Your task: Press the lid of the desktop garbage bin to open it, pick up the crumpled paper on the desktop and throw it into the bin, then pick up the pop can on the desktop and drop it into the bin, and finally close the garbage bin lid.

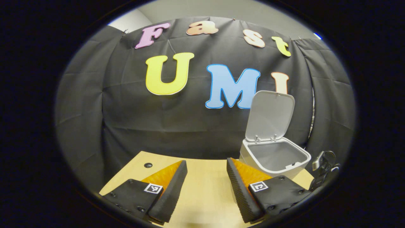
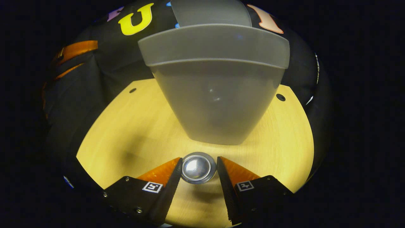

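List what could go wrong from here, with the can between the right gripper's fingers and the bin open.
1. The right gripper holds the pop can near one end, low and in front of the bin wall; lifted carelessly, the can might strike the rim.
2. With such an end grip, the smooth can could slip or swing.
3. The lid stands upright; a knock could drop it shut early.

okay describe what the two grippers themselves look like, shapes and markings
Left gripper and right gripper match: two wedge-shaped fingers with ribbed inner faces, each on a flat dark plate with round screws and a small square black-and-white marker. No cables or sleeves visible on them.
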